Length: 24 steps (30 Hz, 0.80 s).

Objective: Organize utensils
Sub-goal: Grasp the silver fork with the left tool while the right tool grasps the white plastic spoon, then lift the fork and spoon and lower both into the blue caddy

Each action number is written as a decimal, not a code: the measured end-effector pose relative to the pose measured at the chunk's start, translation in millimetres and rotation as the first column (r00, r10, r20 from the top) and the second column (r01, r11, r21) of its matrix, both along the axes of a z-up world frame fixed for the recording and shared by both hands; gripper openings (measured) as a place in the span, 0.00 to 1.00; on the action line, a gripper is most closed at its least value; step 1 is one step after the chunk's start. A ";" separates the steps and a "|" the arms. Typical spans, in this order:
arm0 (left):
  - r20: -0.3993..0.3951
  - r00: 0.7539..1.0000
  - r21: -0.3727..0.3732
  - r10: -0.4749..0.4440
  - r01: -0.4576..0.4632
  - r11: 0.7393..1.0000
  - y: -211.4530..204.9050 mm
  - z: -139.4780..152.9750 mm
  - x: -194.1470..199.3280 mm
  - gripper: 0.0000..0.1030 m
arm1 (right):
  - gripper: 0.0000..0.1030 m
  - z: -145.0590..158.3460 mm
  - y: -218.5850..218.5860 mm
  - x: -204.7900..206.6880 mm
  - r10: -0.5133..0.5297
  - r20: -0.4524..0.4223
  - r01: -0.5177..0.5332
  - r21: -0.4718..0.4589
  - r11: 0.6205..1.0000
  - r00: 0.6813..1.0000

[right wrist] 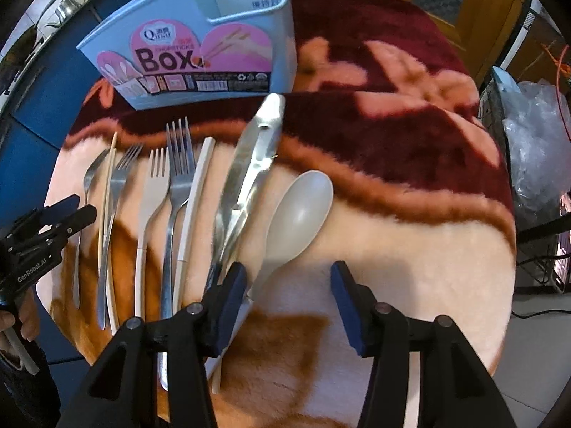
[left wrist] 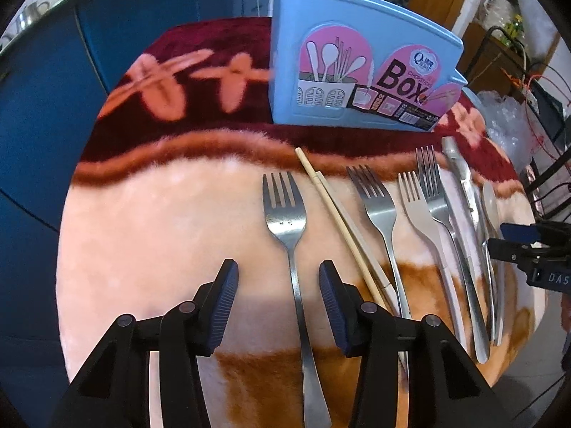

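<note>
My left gripper is open, its fingers straddling the handle of a steel fork lying on the plush cloth. To its right lie chopsticks, several more forks and steel tongs. My right gripper is open just above the handle of a grey spoon, with the tongs beside its left finger. The blue utensil box stands upright at the back; it also shows in the right wrist view. Each gripper shows at the edge of the other's view.
The round table carries a pink, brown and maroon plush cloth. Blue cabinets stand to the left. Plastic bags and a black rack are on the right, past the table edge.
</note>
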<state>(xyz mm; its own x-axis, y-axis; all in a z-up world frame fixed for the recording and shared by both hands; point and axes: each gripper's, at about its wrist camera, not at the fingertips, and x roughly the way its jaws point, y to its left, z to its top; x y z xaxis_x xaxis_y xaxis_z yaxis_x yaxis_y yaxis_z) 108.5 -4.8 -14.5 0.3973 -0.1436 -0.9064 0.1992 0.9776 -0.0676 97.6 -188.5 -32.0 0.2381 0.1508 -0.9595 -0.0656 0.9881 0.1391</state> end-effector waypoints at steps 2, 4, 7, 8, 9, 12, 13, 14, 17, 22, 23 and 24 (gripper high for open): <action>-0.011 1.000 0.005 -0.011 0.011 1.000 -2.8 0.4 1.9 0.45 | 0.51 0.8 0.2 1.8 -0.010 -0.014 0.010 -0.009 1.000 1.000; -0.022 1.000 0.007 -0.020 0.020 1.000 -2.6 1.1 6.9 0.41 | 0.44 2.3 2.5 3.1 -0.016 -0.014 0.015 -0.030 0.999 1.000; -0.045 0.999 -0.001 -0.022 0.022 1.000 -2.4 2.5 13.7 0.30 | 0.31 2.7 5.7 4.5 -0.013 -0.004 0.012 -0.032 0.999 1.000; -0.050 0.998 -0.007 -0.024 0.024 1.000 -2.2 2.7 15.8 0.24 | 0.25 3.0 8.0 5.1 -0.012 -0.002 0.012 -0.031 0.999 1.000; -0.057 0.998 -0.021 -0.029 0.028 0.999 -2.1 2.6 18.6 0.21 | 0.21 3.5 8.5 5.8 -0.010 0.002 0.010 -0.031 0.999 1.000; -0.069 0.997 -0.072 -0.035 0.030 0.997 0.2 1.7 19.4 0.07 | 0.13 6.0 7.1 10.8 -0.013 0.019 0.013 -0.023 1.000 1.000; -0.068 0.997 -0.086 -0.027 0.021 0.996 1.7 1.7 18.8 0.06 | 0.13 5.4 8.0 12.8 -0.017 0.023 0.017 -0.013 1.000 1.000; -0.064 0.998 -0.097 -0.023 0.017 0.995 3.0 1.9 18.2 0.05 | 0.12 6.4 5.7 12.1 -0.023 0.033 0.023 -0.002 1.000 0.999; -0.031 0.999 -0.141 -0.017 0.012 0.990 6.9 5.9 12.1 0.03 | 0.12 11.7 -0.1 6.1 -0.035 0.079 0.033 0.021 0.999 0.996; 0.081 0.997 -0.172 -0.015 0.029 0.985 11.1 22.7 -9.6 0.03 | 0.11 26.6 -0.1 -8.4 -0.046 0.202 0.038 0.046 0.998 0.978; 0.105 0.994 -0.180 -0.013 0.032 0.983 11.3 26.7 -14.0 0.03 | 0.11 29.8 0.6 -11.2 -0.045 0.229 0.035 0.049 0.998 0.972; 0.140 0.990 -0.187 -0.010 0.036 0.982 11.6 32.6 -19.1 0.03 | 0.11 33.6 1.0 -14.4 -0.046 0.262 0.033 0.052 0.998 0.964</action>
